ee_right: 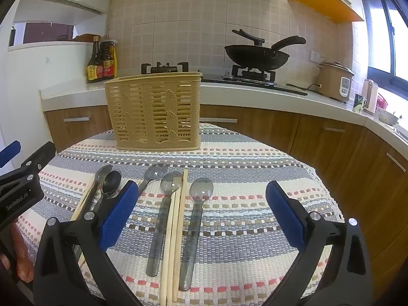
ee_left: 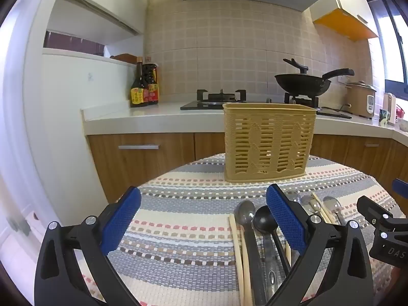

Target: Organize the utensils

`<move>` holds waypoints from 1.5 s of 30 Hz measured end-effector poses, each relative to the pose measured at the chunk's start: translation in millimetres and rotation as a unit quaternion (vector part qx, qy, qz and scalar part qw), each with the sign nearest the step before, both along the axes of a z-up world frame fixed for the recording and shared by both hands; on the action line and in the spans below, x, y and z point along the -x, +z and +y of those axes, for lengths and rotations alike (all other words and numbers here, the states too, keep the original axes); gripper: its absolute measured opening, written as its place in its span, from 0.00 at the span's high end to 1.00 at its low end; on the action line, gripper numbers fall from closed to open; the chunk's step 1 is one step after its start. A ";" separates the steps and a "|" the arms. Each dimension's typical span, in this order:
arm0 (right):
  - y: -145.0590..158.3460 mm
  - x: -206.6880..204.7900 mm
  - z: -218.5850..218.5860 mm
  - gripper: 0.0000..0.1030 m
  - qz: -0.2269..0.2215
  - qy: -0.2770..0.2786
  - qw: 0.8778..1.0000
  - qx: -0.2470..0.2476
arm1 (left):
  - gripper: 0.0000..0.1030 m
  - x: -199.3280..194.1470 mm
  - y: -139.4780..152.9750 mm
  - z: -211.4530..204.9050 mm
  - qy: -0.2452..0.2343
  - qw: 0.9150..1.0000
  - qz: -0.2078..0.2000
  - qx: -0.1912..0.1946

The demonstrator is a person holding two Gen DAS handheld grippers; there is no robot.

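Note:
A tan slatted utensil basket [ee_left: 269, 142] stands upright at the far side of the striped tablecloth; it also shows in the right wrist view [ee_right: 155, 113]. Several utensils lie flat in front of it: a black spoon [ee_right: 111, 182], grey translucent spoons [ee_right: 202, 191] and pairs of wooden chopsticks [ee_right: 176, 229]. In the left wrist view the black spoon [ee_left: 264, 219] and a pair of chopsticks [ee_left: 238, 255] lie by the right finger. My left gripper [ee_left: 204, 219] is open and empty, left of the utensils. My right gripper [ee_right: 201, 216] is open and empty over the spoons and chopsticks.
The striped tablecloth [ee_right: 255, 178] covers a small table with its edges close on all sides. Behind it runs a kitchen counter [ee_left: 153, 117] with sauce bottles [ee_left: 144, 86], a gas hob with a black wok [ee_right: 257, 56] and a rice cooker [ee_right: 335, 81].

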State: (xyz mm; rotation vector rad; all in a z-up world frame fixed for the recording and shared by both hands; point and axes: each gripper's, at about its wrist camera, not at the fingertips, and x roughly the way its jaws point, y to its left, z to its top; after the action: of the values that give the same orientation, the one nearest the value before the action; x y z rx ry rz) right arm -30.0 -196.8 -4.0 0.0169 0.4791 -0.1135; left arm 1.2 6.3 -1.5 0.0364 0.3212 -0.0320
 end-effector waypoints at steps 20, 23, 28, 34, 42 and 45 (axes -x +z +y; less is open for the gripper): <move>-1.1 -0.6 0.9 0.07 0.002 0.001 1.000 0.001 | 0.08 -1.0 -0.6 -1.2 0.000 1.000 0.001 0.003; -1.1 -0.5 0.8 0.07 0.002 0.001 1.000 0.001 | 0.08 -1.1 -0.4 -0.9 0.000 1.000 0.001 0.003; -0.9 -0.4 0.6 0.07 0.002 0.001 1.000 0.000 | 0.08 -1.2 -0.6 -0.8 0.000 1.000 0.002 0.003; -0.5 0.3 0.6 0.07 0.002 0.001 1.000 0.001 | 0.08 -1.4 -0.6 -0.9 -0.001 1.000 0.003 0.003; -0.4 -0.5 1.6 0.07 0.003 0.000 1.000 0.004 | 0.08 -1.7 -0.4 -0.8 -0.001 1.000 0.003 0.003; 0.7 0.8 -0.6 0.07 0.004 -0.009 1.000 0.006 | 0.07 -1.8 -0.4 -0.6 -0.001 1.000 0.003 0.003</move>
State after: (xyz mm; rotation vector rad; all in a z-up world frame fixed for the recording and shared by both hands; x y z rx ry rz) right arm -30.8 -197.4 -3.3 0.0090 0.4854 -0.1334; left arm 3.0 5.8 -1.9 0.0297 0.3264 -0.0345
